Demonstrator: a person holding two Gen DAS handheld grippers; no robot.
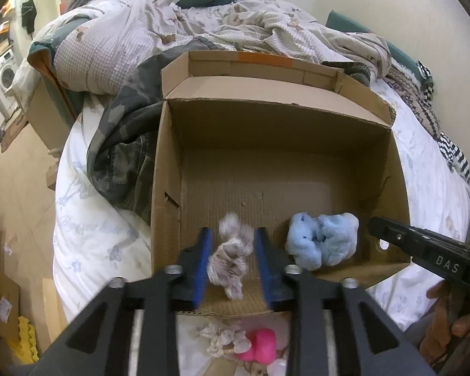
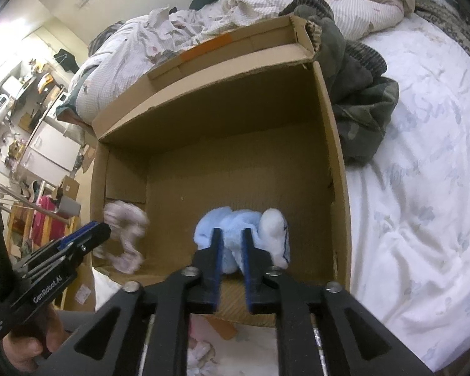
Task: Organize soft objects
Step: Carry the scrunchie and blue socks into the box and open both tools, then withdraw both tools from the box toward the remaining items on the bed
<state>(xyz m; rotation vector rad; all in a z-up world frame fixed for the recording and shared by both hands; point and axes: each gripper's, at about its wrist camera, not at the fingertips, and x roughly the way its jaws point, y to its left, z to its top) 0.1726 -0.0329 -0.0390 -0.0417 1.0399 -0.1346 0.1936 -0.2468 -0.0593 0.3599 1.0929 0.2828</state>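
left gripper (image 1: 232,244): fingers spread, grey sock (image 1: 230,261) blurry between them, not pinched as far as I can tell | right gripper (image 2: 231,241): fingers closed in on blue sock (image 2: 235,228) | both socks inside the box (image 1: 169,163), near its front edge | box sits on the bed (image 2: 423,188) | pink toy (image 1: 260,349) just outside the box

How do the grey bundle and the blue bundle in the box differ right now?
Colour: the grey bundle is mottled grey-white; the blue bundle is pale blue, with a white part in the right wrist view.
Shape: the grey bundle looks long and twisted; the blue bundle is rounder and bulkier.
Place: the grey bundle sits between the left gripper fingers, the blue bundle between the right gripper fingers.
Shared: both are soft and inside the cardboard box.
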